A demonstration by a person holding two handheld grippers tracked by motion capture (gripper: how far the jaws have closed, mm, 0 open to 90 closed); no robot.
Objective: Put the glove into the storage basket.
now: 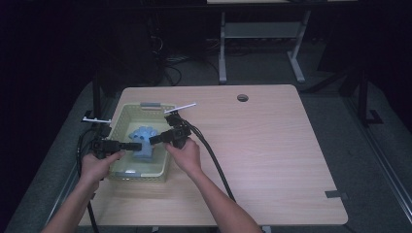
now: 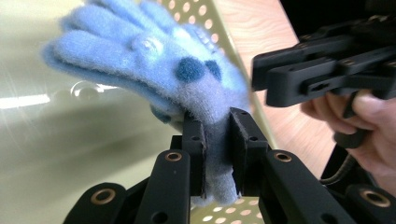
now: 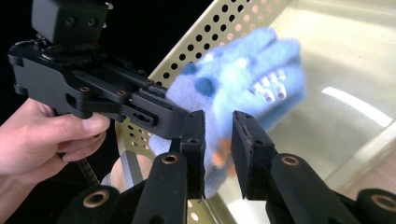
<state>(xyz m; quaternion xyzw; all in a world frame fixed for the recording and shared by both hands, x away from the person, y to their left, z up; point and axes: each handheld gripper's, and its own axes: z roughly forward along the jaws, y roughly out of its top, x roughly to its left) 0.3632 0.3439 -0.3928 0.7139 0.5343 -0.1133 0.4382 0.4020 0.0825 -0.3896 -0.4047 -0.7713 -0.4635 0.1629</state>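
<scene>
A fuzzy blue glove [image 1: 144, 132] with dark blue dots hangs above the floor of a pale yellow perforated basket [image 1: 127, 109]. My left gripper [image 1: 138, 144] comes in from the left and is shut on the glove's cuff [image 2: 217, 154]. The glove's fingers [image 2: 116, 42] spread away from its jaws. My right gripper [image 1: 153, 140] reaches in from the right, and its pads press the glove [image 3: 243, 74] from the other side. In the left gripper view the right gripper [image 2: 262, 77] sits at the upper right. The right gripper view has the left gripper [image 3: 180, 122] at its left.
The basket stands at the left of a wooden table [image 1: 272, 145] whose left edge is close by. A white strip [image 1: 180, 107] lies behind the basket, and a round hole [image 1: 242, 97] is farther back. Black cables [image 1: 214, 165] trail across the table.
</scene>
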